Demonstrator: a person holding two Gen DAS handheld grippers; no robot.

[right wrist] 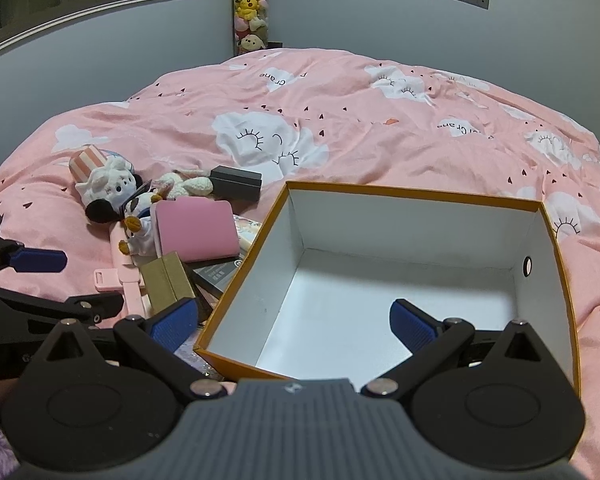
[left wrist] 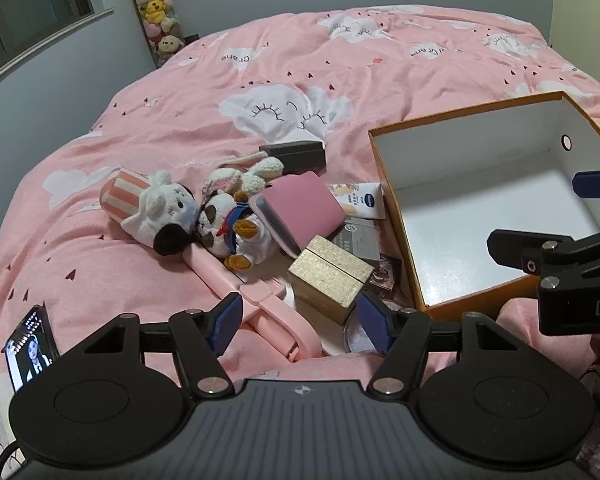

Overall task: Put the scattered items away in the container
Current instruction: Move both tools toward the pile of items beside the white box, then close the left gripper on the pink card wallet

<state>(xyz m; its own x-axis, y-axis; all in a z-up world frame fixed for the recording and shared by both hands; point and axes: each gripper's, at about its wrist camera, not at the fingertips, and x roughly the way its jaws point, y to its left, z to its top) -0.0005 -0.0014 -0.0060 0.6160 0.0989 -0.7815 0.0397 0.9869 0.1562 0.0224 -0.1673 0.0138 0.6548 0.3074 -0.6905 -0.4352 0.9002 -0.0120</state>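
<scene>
An empty orange box with a white inside (left wrist: 480, 184) (right wrist: 380, 280) sits on the pink bed. Left of it lies a pile: a white plush with a striped hat (left wrist: 152, 208) (right wrist: 100, 184), a panda plush (left wrist: 228, 228), a bunny plush (left wrist: 244, 172), a pink case (left wrist: 300, 208) (right wrist: 196, 232), a gold box (left wrist: 330, 274) (right wrist: 168, 280), a black box (left wrist: 296, 154) (right wrist: 236, 184), a pink stand (left wrist: 260, 304) and a cream tube (left wrist: 360, 200). My left gripper (left wrist: 300, 320) is open and empty above the pink stand. My right gripper (right wrist: 292, 320) is open and empty over the box's near left corner.
A phone with a lit screen (left wrist: 30, 348) lies at the bed's near left. A tall clear tube of plush toys (left wrist: 156, 8) (right wrist: 250, 4) stands in the far corner by the wall. A round clear lid (left wrist: 358, 336) lies near the gold box.
</scene>
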